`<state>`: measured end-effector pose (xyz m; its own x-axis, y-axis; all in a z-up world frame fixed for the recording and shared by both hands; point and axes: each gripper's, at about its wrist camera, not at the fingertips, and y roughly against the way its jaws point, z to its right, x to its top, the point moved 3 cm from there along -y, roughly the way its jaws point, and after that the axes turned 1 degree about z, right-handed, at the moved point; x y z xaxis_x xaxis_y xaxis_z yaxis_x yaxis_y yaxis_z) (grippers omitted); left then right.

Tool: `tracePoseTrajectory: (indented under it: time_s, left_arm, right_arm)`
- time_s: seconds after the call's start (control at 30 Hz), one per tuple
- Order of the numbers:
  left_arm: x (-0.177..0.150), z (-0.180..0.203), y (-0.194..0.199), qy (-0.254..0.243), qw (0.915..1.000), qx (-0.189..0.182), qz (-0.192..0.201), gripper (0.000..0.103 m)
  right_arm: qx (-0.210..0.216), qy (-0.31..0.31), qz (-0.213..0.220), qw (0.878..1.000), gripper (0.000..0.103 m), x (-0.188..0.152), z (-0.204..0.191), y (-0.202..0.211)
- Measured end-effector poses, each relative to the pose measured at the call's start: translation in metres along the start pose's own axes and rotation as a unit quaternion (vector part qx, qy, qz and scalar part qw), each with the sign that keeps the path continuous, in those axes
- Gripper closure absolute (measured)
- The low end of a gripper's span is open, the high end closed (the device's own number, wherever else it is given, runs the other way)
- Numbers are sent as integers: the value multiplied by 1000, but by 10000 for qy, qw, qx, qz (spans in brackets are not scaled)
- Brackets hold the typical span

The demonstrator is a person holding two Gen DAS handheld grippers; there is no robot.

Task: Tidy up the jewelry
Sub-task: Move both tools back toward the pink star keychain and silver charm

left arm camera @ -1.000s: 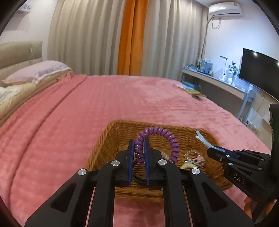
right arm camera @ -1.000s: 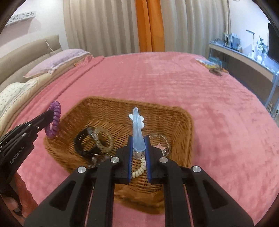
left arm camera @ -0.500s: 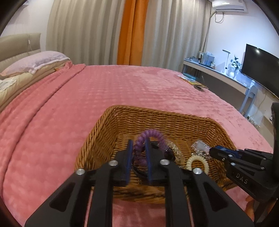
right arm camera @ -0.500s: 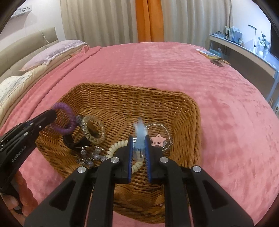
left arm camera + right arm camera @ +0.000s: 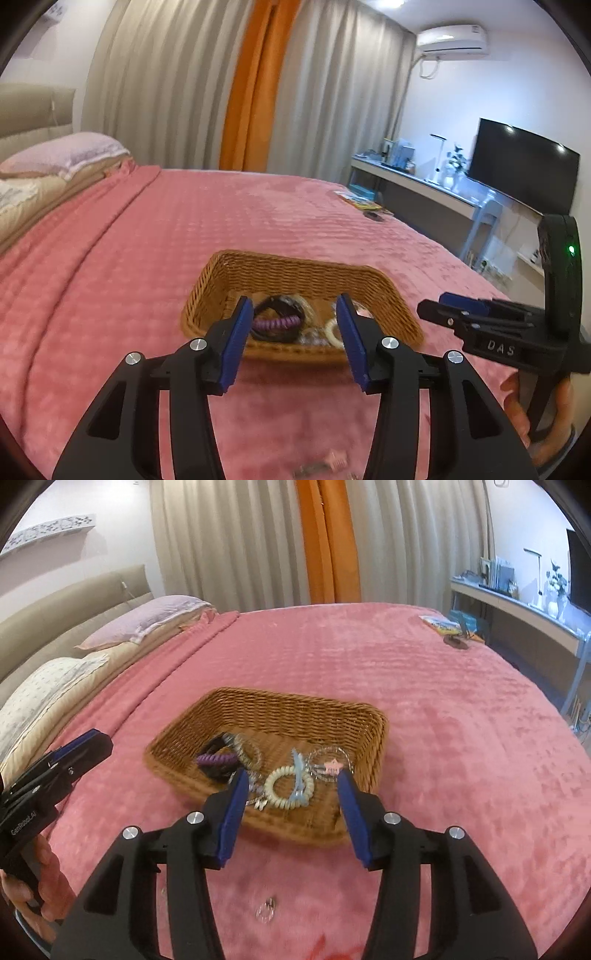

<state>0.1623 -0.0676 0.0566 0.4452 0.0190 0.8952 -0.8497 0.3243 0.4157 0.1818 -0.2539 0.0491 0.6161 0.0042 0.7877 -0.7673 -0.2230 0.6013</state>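
Observation:
A wicker basket (image 5: 295,271) (image 5: 280,709) sits on the pink bedspread. Inside lie a purple coil hair tie (image 5: 275,325) (image 5: 216,760), a black band (image 5: 280,303), a cream coil tie (image 5: 279,788), a light blue clip (image 5: 300,775) and a pink star piece (image 5: 332,766). My left gripper (image 5: 293,338) hovers short of the basket's near rim, its jaws opening with nothing between them. My right gripper (image 5: 293,814) also hangs before the near rim, jaws opening and empty. Each gripper shows at the edge of the other's view, the right gripper (image 5: 448,308) and the left gripper (image 5: 79,751).
A small clear trinket (image 5: 266,912) and a red item (image 5: 317,950) lie on the bedspread in front of me; small pinkish pieces (image 5: 332,459) lie below the left gripper. Pillows (image 5: 147,616) are at the far left. A book (image 5: 445,624) rests near the bed's far right edge.
The left gripper let the purple coil tie drop into the basket and the right released the blue clip there. Both opened and drew back and up from the basket.

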Motion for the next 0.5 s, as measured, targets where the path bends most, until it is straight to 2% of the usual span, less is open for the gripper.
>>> tracePoseTrajectory:
  time_s: [0.13,0.23,0.37,0.5]
  left_arm:
    - [-15,9,22,-106,9999,-118,-51,50]
    - [-35,11,29,-112,9994,-234,-245,49]
    - [-67,6,23,-177,9971,-331,-663,49]
    - [-97,1,6,-444,9910,-352,-1215,49]
  right_arm:
    - [65,93,-16,9999,56,-15,-6,22]
    - [65,169,-172,9997,56,-31,-13,24]
    - [96,179,-481,9986,59,-62,-22,10]
    - [138,95,-829,9964,63,-89,-25,-10]
